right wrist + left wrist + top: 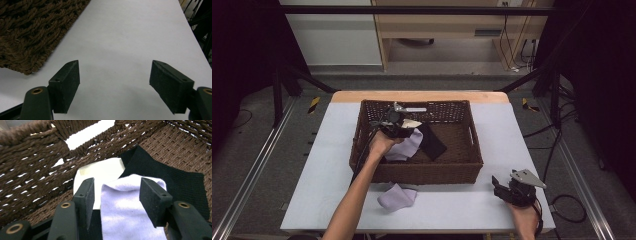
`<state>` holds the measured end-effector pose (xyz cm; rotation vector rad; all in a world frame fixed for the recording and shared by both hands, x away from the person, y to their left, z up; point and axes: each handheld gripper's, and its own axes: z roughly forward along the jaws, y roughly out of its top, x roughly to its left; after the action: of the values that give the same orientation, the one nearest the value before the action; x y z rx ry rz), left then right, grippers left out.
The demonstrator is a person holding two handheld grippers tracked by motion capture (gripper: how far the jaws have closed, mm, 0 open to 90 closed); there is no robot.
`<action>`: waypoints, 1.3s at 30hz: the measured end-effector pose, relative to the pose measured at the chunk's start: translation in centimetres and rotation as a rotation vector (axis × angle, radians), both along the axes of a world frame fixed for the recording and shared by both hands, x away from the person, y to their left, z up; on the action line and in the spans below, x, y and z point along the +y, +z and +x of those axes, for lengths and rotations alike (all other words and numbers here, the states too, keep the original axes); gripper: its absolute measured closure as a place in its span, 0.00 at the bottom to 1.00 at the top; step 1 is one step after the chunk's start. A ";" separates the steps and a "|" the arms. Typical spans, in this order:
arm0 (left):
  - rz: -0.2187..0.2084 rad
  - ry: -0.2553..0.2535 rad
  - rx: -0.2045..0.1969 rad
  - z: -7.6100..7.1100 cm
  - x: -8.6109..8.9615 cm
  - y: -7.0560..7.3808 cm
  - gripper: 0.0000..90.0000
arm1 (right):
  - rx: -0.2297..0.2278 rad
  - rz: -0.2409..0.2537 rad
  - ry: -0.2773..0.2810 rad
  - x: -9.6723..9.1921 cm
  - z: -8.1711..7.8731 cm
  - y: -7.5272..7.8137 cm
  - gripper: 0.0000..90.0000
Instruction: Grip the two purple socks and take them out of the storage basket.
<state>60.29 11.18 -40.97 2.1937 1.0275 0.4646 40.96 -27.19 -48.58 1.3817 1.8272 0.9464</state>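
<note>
A brown wicker basket point(462, 172) stands mid-table. Inside it lie a lavender cloth point(408, 145), a black cloth point(433, 142) and a cream piece point(413, 122). My left gripper point(403, 128) is down in the basket's back left part. In the left gripper view it point(117, 187) is open, and the lavender cloth point(125, 207) runs between the jaws over the cream piece point(100, 172) and the black cloth point(175, 177). A second lavender cloth point(397, 196) lies on the table before the basket. My right gripper point(498, 184) point(115, 72) hovers open over the white tabletop, nothing in it.
The white table point(337, 150) has bare surface left and right of the basket. The basket's near right corner point(27, 42) is just left of my right gripper. The basket wall with a handle slot point(85, 137) rises close ahead of the left gripper. Cables hang off the table's right side.
</note>
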 end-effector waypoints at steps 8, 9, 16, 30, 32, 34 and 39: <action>0.075 -0.011 0.069 0.2 -0.5 -1.2 0.52 | -0.003 -0.006 0.000 0.0 0.0 0.0 0.27; 0.082 -0.011 0.071 0.3 -0.6 -1.3 0.52 | -0.002 -0.006 0.000 0.1 0.0 0.0 0.27; 0.156 0.001 0.125 0.4 -0.8 -2.0 0.55 | -0.001 -0.010 0.001 0.1 0.0 0.0 0.27; 0.177 0.025 0.278 0.7 -1.0 -2.6 0.82 | -0.004 -0.017 -0.002 0.1 0.0 0.0 0.27; 0.182 0.028 0.291 0.6 -0.9 -2.5 0.87 | -0.003 -0.017 -0.003 0.2 0.0 0.0 0.27; 0.180 0.028 0.299 0.6 -0.8 -2.4 0.90 | -0.003 -0.019 -0.003 0.2 0.0 0.0 0.27; 0.110 0.019 0.218 0.0 -0.5 -1.0 0.92 | -0.004 -0.017 -0.004 0.1 0.0 0.0 0.27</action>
<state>60.32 10.66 -41.92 2.3738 1.1627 0.3011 40.92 -27.06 -48.61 1.3723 1.8245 0.9288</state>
